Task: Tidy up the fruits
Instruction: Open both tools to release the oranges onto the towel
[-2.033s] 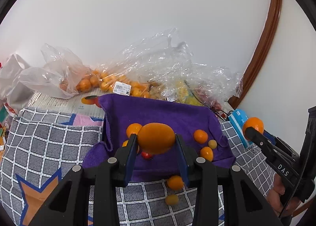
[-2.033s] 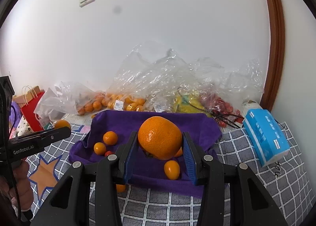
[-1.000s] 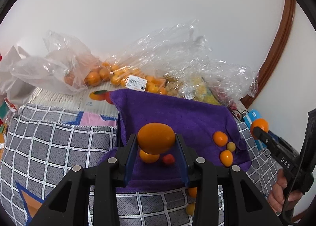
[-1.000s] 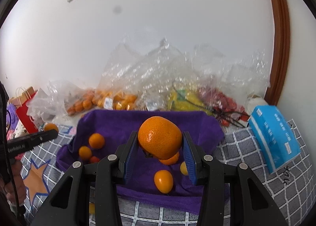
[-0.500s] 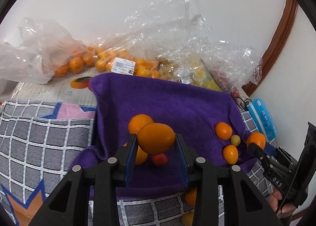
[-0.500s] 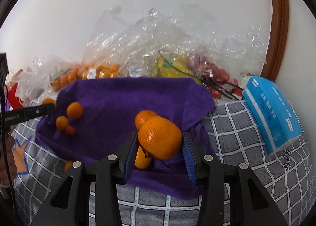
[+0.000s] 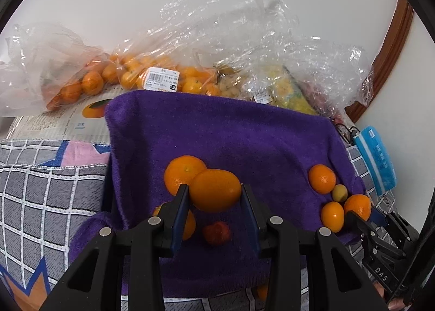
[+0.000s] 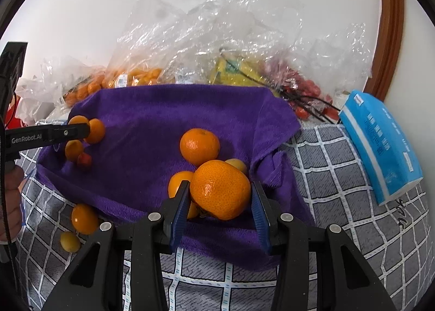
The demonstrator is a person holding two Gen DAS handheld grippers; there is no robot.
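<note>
Left wrist view: the left gripper [image 7: 214, 196] clamps a smooth oval orange fruit [image 7: 215, 190] above the purple towel [image 7: 231, 131], beside a round mandarin [image 7: 182, 172].

Right wrist view: the right gripper [image 8: 219, 196] grasps a dimpled mandarin [image 8: 220, 189] over the towel's near edge.

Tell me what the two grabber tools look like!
Both are black plastic with two fingers, silver screws and blue ribbed pads. The left tool has "GenRobot.AI" printed in white on its side, with a thin black cable by the bare hand. The right tool reads "DAS".
</note>
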